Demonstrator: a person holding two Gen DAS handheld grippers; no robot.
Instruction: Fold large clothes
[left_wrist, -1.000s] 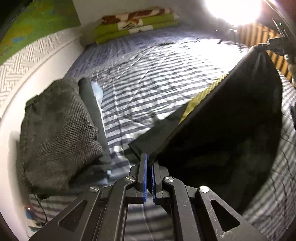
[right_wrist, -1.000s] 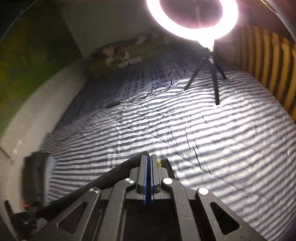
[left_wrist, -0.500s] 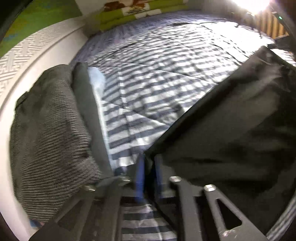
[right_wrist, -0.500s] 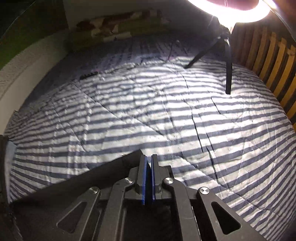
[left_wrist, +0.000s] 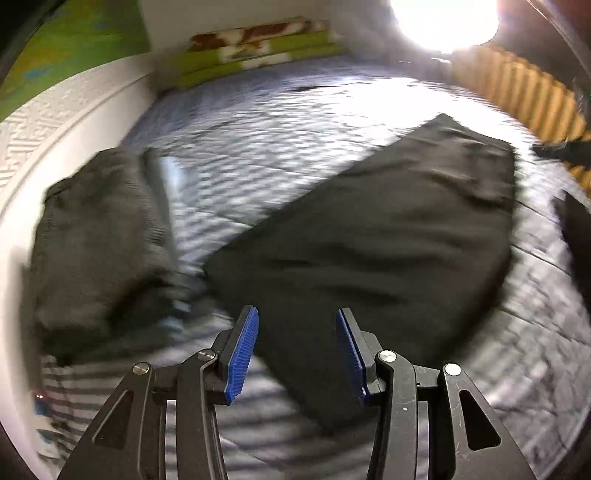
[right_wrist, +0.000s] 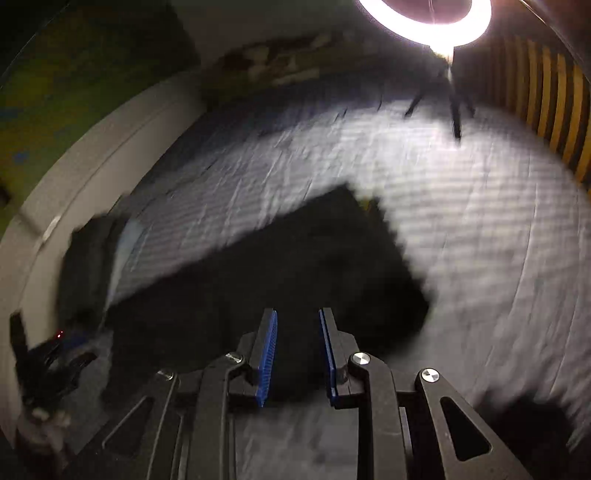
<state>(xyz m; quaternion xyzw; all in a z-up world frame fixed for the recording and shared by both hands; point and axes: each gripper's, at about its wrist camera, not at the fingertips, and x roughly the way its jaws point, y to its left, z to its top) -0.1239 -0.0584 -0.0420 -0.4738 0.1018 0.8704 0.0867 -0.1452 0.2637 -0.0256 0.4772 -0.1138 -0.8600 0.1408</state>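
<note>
A folded black garment (left_wrist: 369, 243) lies flat on the striped bedspread (left_wrist: 258, 140), reaching from near my fingers toward the far right. My left gripper (left_wrist: 297, 354) is open just above the garment's near corner, nothing between its blue pads. The right wrist view shows the same black garment (right_wrist: 280, 266) as a dark rectangle on the bed. My right gripper (right_wrist: 297, 356) is open over its near edge and holds nothing. Both views are motion-blurred.
A pile of grey folded clothes (left_wrist: 96, 236) sits at the left by the white wall. Green and brown pillows (left_wrist: 255, 48) lie at the head. A ring light (right_wrist: 428, 18) on a tripod stands on the bed, with wooden slats (right_wrist: 554, 99) to the right.
Both grippers were shut on the black garment and holding it up; it now lies flat on the bed and both grippers have opened and drawn back.
</note>
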